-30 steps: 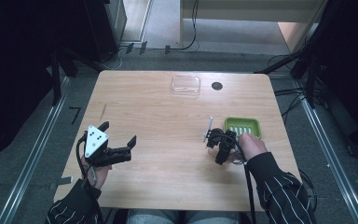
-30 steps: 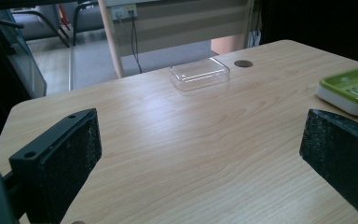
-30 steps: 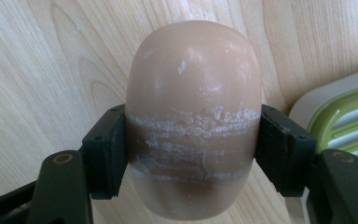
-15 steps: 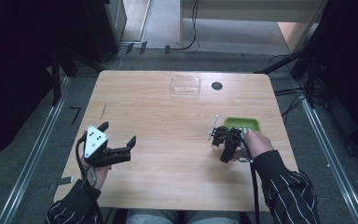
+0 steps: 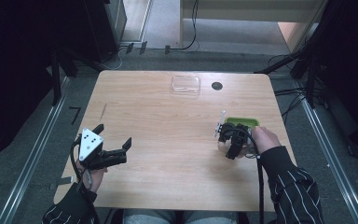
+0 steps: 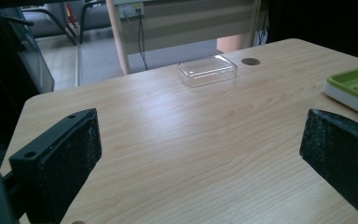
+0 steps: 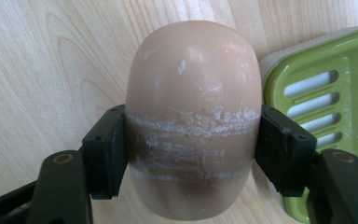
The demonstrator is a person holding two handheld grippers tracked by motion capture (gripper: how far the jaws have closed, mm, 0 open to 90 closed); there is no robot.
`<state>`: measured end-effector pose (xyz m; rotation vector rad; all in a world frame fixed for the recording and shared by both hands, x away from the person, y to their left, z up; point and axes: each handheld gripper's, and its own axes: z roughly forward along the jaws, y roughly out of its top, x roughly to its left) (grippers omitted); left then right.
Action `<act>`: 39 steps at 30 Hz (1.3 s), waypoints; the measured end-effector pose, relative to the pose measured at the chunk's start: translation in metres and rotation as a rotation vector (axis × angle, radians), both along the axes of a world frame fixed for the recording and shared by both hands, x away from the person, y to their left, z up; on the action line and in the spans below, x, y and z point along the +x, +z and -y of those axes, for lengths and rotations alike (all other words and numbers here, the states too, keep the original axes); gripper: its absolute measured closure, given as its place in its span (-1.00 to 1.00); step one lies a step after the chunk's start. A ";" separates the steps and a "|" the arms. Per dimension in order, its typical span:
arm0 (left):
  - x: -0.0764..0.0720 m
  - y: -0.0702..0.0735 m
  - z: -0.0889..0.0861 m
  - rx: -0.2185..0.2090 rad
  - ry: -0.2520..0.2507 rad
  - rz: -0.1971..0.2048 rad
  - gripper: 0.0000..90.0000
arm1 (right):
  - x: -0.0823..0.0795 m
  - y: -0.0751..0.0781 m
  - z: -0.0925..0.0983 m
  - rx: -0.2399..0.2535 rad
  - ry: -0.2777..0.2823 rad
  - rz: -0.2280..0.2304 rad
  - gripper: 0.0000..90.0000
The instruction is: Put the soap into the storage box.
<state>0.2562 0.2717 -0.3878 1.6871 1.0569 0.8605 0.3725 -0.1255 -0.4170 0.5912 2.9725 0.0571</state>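
Soap, a rounded beige bar (image 7: 191, 116) scuffed with white marks across its middle, is clamped by its two sides between the black jaws of the right gripper (image 7: 191, 156), which are closed firmly against it. The bar is held low over the pale wooden table (image 5: 168, 140), just beside the green slotted soap dish (image 7: 335, 98), presumably so it can be carried into or away from that dish. In the high view a thin white stick (image 5: 220, 123) is seen near the dish. The left gripper (image 5: 114, 151) is kept well apart at the table's near left side, its jaws spread wide and nothing gripped, apparently parked out of the way. A clear plastic lid-like tray (image 5: 185, 84) is left at the far edge, beside a small dark round hole (image 5: 216, 86)
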 end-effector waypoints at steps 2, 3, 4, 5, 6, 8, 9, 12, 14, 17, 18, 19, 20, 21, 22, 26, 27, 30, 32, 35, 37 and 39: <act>-0.001 0.000 -0.002 -0.002 0.006 0.004 -1.00 | 0.001 0.002 0.002 0.003 0.002 0.005 -0.25; -0.001 0.000 -0.002 -0.001 0.007 0.003 -1.00 | 0.001 0.002 0.002 0.001 0.001 0.006 -0.25; -0.001 0.000 -0.002 -0.001 0.008 0.002 -1.00 | 0.001 0.002 0.002 0.001 0.001 0.006 -0.25; 0.000 0.000 -0.001 0.001 0.006 0.000 -1.00 | 0.002 0.002 0.002 0.001 0.002 0.005 -0.25; 0.000 0.000 -0.001 0.001 0.004 -0.001 -1.00 | 0.001 0.003 0.002 0.002 0.001 0.005 -0.25; 0.000 0.000 0.000 0.004 -0.003 0.000 -1.00 | 0.001 0.003 0.003 -0.002 0.010 0.005 -0.25; 0.000 0.000 0.000 0.002 -0.002 -0.002 -1.00 | 0.001 0.004 0.004 -0.001 0.013 0.008 -0.25; -0.001 0.000 -0.001 0.001 -0.003 -0.002 -1.00 | 0.002 0.006 0.005 -0.002 0.015 0.008 -0.25; -0.001 -0.001 -0.002 0.000 -0.001 -0.005 -1.00 | 0.003 0.009 0.006 0.002 0.018 0.015 -0.25; -0.002 -0.001 -0.004 0.003 0.004 -0.004 -1.00 | 0.004 0.011 0.008 0.004 0.016 0.018 -0.25; -0.003 -0.001 -0.005 0.001 0.010 -0.002 -1.00 | 0.006 0.013 0.010 0.009 0.016 0.021 -0.25; -0.004 -0.001 -0.005 0.000 0.011 0.001 -1.00 | 0.006 0.014 0.011 0.008 0.015 0.021 -0.25; -0.004 -0.001 -0.006 -0.001 0.014 0.001 -1.00 | 0.007 0.014 0.011 0.011 0.016 0.022 -0.25; -0.005 -0.001 -0.006 -0.001 0.015 0.000 -1.00 | 0.007 0.014 0.011 0.009 0.014 0.023 -0.25; -0.005 0.000 -0.006 0.001 0.017 0.000 -1.00 | 0.008 0.015 0.011 0.007 0.017 0.022 -0.25; -0.007 0.000 -0.008 0.003 0.020 -0.002 -1.00 | 0.009 0.016 0.012 0.007 0.019 0.026 -0.25; -0.008 0.000 -0.009 0.000 0.024 -0.001 -1.00 | 0.010 0.017 0.011 0.005 0.018 0.031 -0.25; -0.008 0.000 -0.009 0.002 0.024 -0.003 -1.00 | 0.011 0.018 0.012 0.005 0.027 0.036 -0.25; -0.008 0.000 -0.009 0.003 0.022 -0.001 -1.00 | 0.011 0.020 0.013 0.005 0.031 0.037 -0.25; -0.008 0.000 -0.009 0.004 0.022 0.000 -1.00 | 0.011 0.021 0.014 0.009 0.028 0.036 -0.25; -0.008 0.000 -0.009 0.005 0.022 0.000 -1.00 | 0.012 0.022 0.016 0.010 0.028 0.036 -0.25; -0.008 0.000 -0.009 0.005 0.021 0.000 -1.00 | 0.012 0.022 0.018 0.009 0.024 0.033 -0.25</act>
